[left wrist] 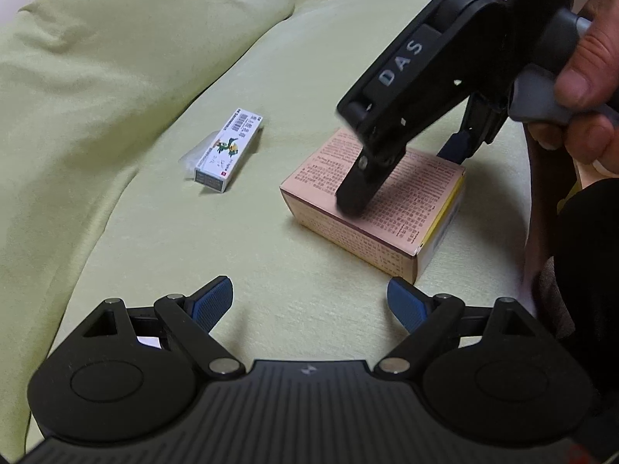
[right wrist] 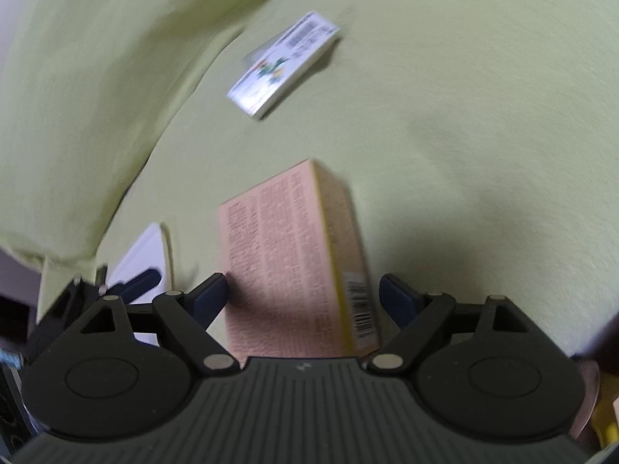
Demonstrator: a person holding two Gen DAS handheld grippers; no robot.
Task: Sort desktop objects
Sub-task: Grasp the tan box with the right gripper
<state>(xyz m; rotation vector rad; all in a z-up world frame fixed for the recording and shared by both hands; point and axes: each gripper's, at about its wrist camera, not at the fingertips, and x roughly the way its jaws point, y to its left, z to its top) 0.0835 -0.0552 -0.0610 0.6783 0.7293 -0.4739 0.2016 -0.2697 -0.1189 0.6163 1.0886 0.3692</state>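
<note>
Straddling the pink printed cardboard box (right wrist: 294,255) lying on the pale green cushion (right wrist: 464,135) with my right claw (right wrist: 303,295) spread, I judge the next move is squeezing shut, left claw (left wrist: 309,303) spread, idle.

Both grippers open, the right one low and far, the left one near.

The left gripper (left wrist: 309,305) is held near and level, its two blue fingertips (left wrist: 214,301) spread wide with a large gap between them. The right gripper (right wrist: 301,297) is on the far right in the left wrist view, tilted steeply downward, with one black finger (left wrist: 358,189) reaching low. Its blue pads (right wrist: 211,295) stand wide apart also. A hand (left wrist: 588,77) grips its grey handle from the right, fingers wrapped around it.
</note>
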